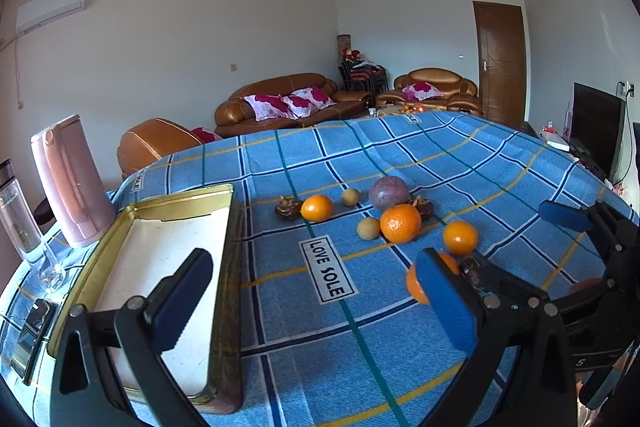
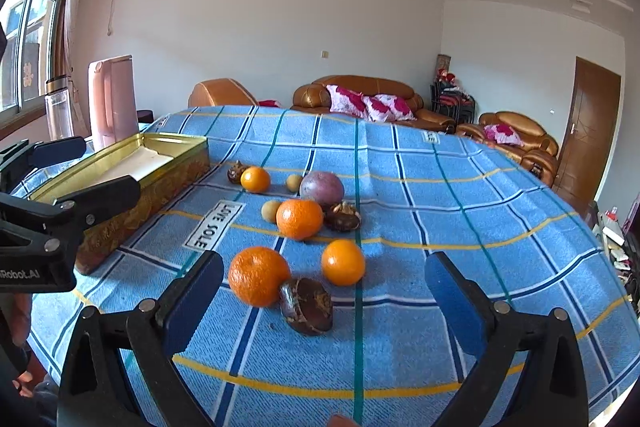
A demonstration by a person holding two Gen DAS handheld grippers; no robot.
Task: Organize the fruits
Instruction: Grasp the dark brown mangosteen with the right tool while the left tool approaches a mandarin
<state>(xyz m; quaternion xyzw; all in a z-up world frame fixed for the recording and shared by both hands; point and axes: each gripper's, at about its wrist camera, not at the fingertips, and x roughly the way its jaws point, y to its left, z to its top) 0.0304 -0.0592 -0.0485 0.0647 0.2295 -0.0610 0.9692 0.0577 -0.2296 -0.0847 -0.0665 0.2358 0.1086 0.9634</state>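
At the left of the right-wrist frame, the gold tin tray point(image 2: 120, 163) sits on the blue checked desk point(image 2: 460, 187), holding only a pale liner, no fruit that I can see. The left gripper point(image 1: 316, 303) hangs over the tray's near corner with its jaws spread wide and nothing between them.

Moving right, the fruits lie loose at mid-frame: a small orange point(image 2: 255, 179), a purple fruit point(image 2: 322, 189), a larger orange point(image 2: 299, 219), and nearest the camera an orange point(image 2: 258, 275) touching a dark brown nut-like fruit point(image 2: 307, 305), with another orange point(image 2: 343, 262) just beside them.

The right gripper point(image 2: 322, 291) is also wide open and empty, the near orange and brown fruit lying ahead between its fingers. The likely step is picking one up: centre on a single fruit, since closing on the touching pair could roll one away.
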